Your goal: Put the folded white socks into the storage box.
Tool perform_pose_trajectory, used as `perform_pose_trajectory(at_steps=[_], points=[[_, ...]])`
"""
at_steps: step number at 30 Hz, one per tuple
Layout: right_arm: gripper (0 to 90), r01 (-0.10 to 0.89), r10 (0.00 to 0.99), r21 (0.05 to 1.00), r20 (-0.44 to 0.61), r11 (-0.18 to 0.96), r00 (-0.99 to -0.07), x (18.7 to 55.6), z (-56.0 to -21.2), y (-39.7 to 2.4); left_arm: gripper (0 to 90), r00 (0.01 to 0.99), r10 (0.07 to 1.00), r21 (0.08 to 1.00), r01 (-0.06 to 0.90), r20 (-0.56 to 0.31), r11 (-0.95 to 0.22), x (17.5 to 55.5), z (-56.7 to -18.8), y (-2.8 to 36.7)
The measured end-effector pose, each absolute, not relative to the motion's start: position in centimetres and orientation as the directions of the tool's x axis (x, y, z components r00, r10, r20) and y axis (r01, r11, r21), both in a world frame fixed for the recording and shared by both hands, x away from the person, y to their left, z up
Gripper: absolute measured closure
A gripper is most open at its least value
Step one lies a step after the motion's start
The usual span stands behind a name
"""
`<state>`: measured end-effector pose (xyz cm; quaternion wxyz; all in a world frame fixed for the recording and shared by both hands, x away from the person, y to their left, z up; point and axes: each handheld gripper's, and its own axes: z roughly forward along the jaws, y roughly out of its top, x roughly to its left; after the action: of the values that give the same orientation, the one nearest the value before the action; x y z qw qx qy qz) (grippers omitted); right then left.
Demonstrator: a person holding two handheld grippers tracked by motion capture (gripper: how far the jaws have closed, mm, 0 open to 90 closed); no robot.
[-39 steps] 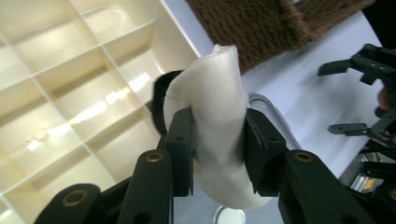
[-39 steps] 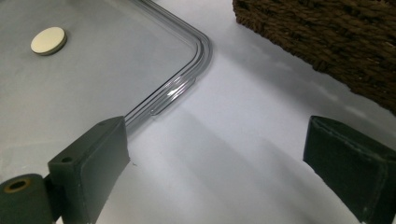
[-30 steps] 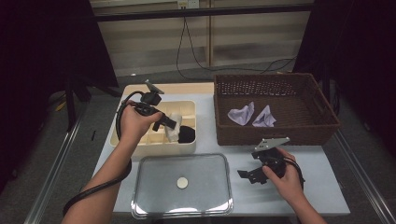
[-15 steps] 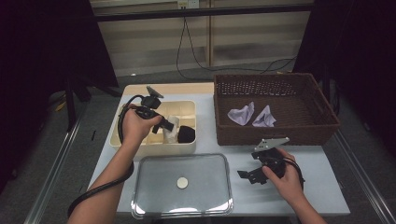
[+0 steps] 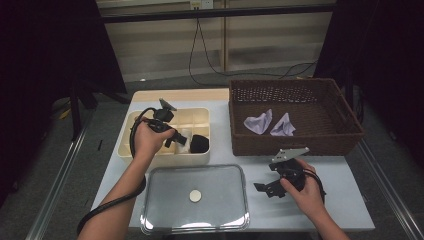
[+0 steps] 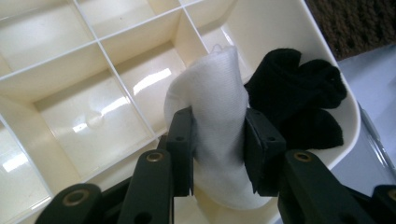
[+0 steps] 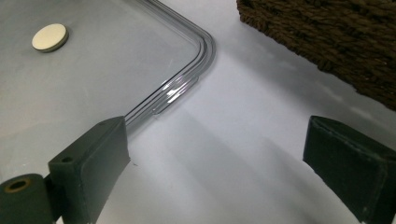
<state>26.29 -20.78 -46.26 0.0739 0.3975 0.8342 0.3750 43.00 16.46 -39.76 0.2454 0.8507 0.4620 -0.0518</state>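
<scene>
A: You worked at a pale grey table [image 5: 345, 185] in a dark room.

B: Your left gripper [image 6: 218, 140] clenched the soft white sock [image 6: 217, 107] over the glossy cream divided tray [image 6: 70, 93], beside a black sock [image 6: 299, 93].

A: Your right gripper [image 7: 219, 172] was released, near the woven basket [image 5: 295, 145] and clear lid [image 5: 165, 200].

White sock [image 6: 217, 126] bunched upright above cream divided box [image 6: 84, 116].

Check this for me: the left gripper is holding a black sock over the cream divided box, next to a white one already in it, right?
Colours are swapped. The left gripper view shows the left gripper clamping the white sock over the cream divided box; the black sock lies in the compartment beside it.
</scene>
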Motion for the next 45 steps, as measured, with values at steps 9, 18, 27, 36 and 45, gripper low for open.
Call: perform_pose_trajectory(at_steps=[9, 18, 27, 36, 45], points=[[6.7, 0.604, 0.717, 0.688, 0.173, 0.403, -0.676, 26.3, -46.1, -20.7, 67.2, 0.564, 0.761, 0.336, 0.819, -0.321, -0.465, 42.3, -41.1, 16.6], [6.7, 0.601, 0.714, 0.687, 0.171, 0.408, -0.679, 26.3, -46.2, -20.6, 67.8, 0.575, 0.756, 0.342, 0.811, -0.312, -0.475, 41.9, -41.7, 16.2], [6.7, 0.6, 0.711, 0.685, 0.169, 0.413, -0.683, 26.3, -46.2, -20.5, 62.3, 0.566, 0.755, 0.342, 0.818, -0.331, -0.462, 41.9, -40.8, 16.7], [6.7, 0.598, 0.706, 0.681, 0.166, 0.423, -0.688, 26.3, -46.3, -20.4, 59.7, 0.568, 0.749, 0.346, 0.817, -0.341, -0.462, 42.0, -38.6, 17.1], [6.7, 0.603, 0.704, 0.677, 0.174, 0.422, -0.688, 26.2, -46.3, -20.3, 61.1, 0.571, 0.754, 0.341, 0.814, -0.324, -0.47, 42.7, -36.6, 16.9]])
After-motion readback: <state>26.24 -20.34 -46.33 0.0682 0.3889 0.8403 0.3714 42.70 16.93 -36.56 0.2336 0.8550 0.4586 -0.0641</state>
